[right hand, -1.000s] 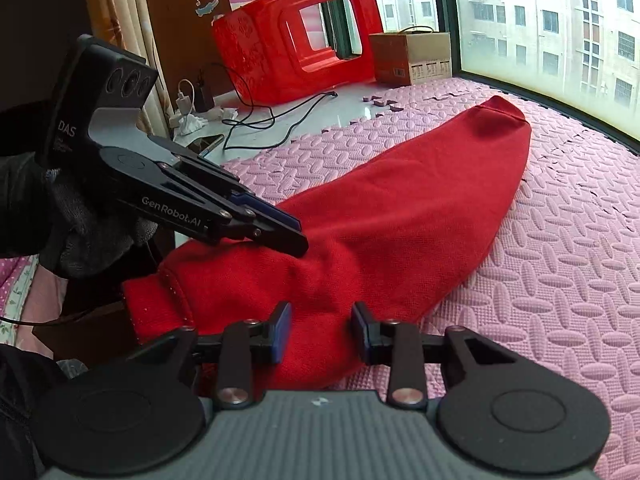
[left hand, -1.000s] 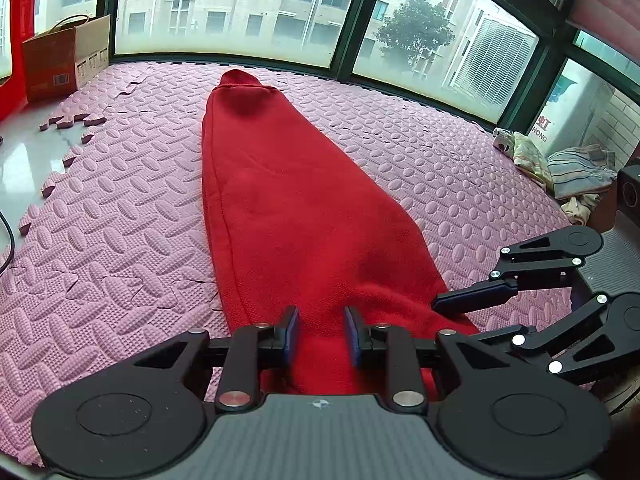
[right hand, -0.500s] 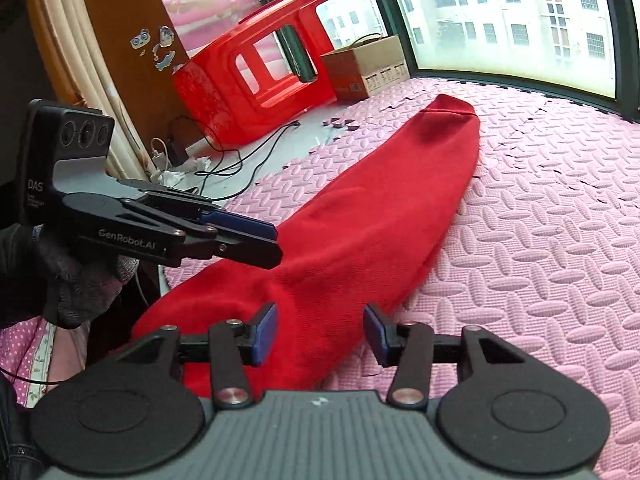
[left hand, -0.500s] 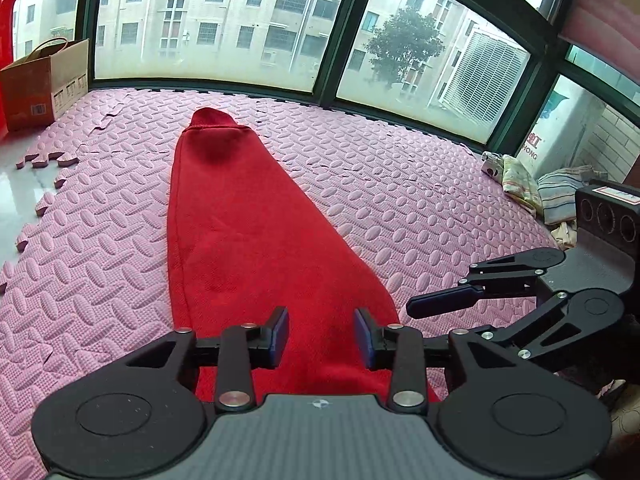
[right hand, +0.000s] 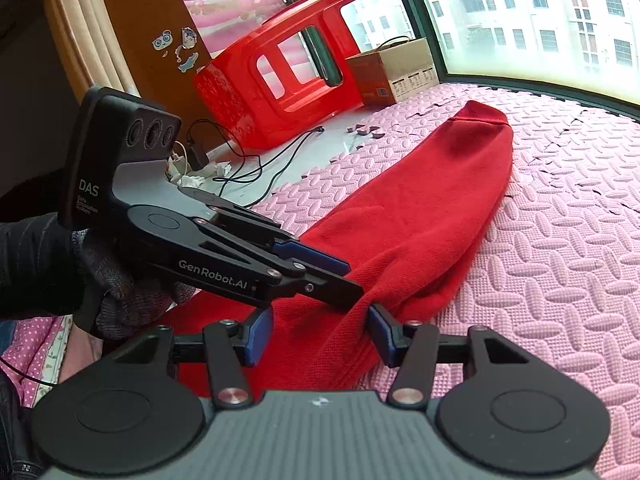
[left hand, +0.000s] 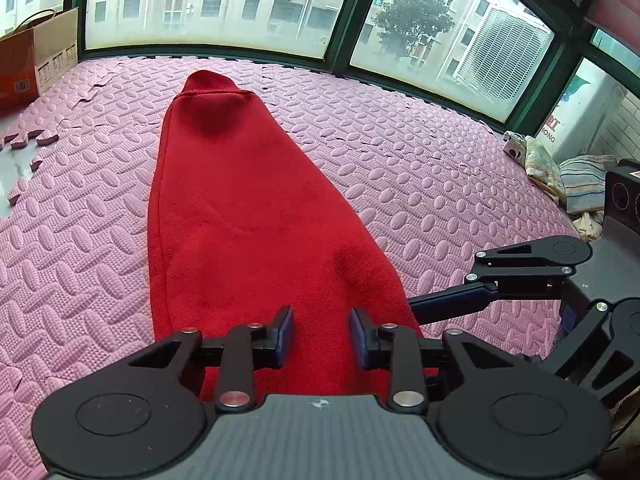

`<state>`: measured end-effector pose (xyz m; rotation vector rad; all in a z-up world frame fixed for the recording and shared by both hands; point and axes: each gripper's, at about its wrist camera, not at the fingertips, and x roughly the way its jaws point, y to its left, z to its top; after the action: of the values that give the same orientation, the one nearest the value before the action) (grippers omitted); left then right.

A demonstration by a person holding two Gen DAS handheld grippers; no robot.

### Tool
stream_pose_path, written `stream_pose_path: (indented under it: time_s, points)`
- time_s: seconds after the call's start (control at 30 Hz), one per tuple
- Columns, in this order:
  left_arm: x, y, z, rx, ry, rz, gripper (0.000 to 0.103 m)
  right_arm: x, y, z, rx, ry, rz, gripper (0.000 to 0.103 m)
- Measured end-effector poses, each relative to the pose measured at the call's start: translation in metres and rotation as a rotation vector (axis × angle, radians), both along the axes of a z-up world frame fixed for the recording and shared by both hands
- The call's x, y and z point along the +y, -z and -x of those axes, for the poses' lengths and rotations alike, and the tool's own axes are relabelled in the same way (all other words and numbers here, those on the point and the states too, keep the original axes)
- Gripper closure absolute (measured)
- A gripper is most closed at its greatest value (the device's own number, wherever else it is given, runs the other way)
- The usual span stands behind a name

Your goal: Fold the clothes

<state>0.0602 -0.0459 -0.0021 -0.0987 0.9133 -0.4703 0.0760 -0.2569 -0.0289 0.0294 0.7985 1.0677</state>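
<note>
Because the red knitted garment (left hand: 248, 216) has been drawn out into one long narrow strip across the pink foam floor mat (left hand: 420, 168), its ribbed end lying far off toward the window and its near end gathered under both tools, the next fold looks meant to run lengthwise, near end toward far end.

Over that near end the left gripper (left hand: 322, 338) is closing its jaws; in its own view the cloth lies beneath and between the blue pads, yet they do not visibly press it, so it reads as released. From the right wrist view its tip sits right against a raised ridge of fabric, though whether it pinches there I cannot tell.

By contrast the right gripper (right hand: 320, 330) is opening, its jaws standing wide on either side of the folded edge of the garment (right hand: 420, 216), one pad just touching a crease, with nothing clamped. A gloved hand (right hand: 120, 292) carries the left tool.

Set side by side at the same end, the two tools seem placed to take two corners evenly, which would keep the strip straight when lifted.

Off the mat stand a red plastic stool (right hand: 280, 76), a cardboard box (right hand: 394, 70) and loose cables (right hand: 256, 164).
</note>
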Motion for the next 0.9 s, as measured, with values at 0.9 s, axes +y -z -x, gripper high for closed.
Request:
stream_pose_path:
  time_s: [0.9]
  points:
    - [0.03, 0.003, -0.006, -0.016, -0.092, 0.159, 0.076, 0.023, 0.029, -0.076, 0.152, -0.296, -0.091, 0.022]
